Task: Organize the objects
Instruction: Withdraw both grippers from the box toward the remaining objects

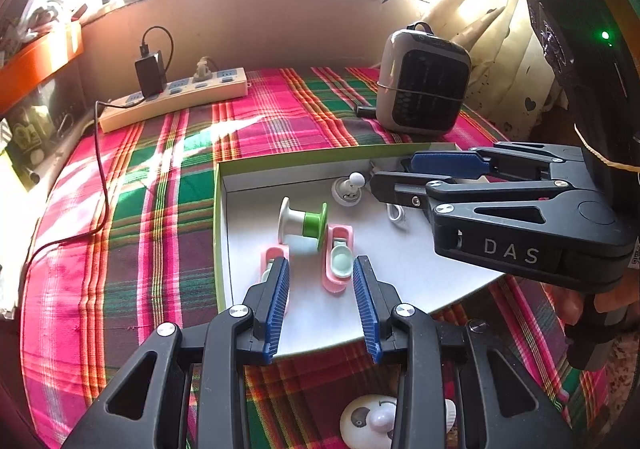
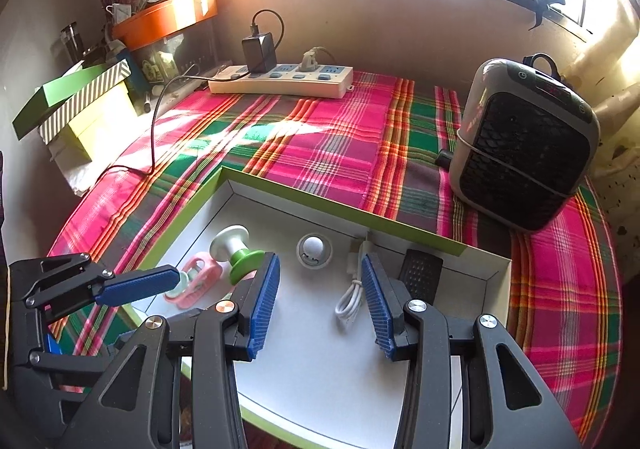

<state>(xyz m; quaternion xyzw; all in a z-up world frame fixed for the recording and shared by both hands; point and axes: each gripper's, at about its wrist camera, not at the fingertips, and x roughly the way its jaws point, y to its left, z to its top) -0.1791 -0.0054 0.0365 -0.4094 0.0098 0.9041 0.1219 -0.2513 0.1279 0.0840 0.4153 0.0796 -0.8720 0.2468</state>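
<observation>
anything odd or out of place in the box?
The white and green spool lies on its side against the two pink clips in the green-edged white box. A round white panda-faced item sits outside the box on the plaid cloth.

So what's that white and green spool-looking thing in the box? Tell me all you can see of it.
The spool looks like smooth plastic: a white disc at one end, a green disc at the other, joined by a stem that is half white, half green. It lies on its side on the white floor of the green-edged box, near the left wall. A pink holder lies right by its green end. No claw touches it.
</observation>
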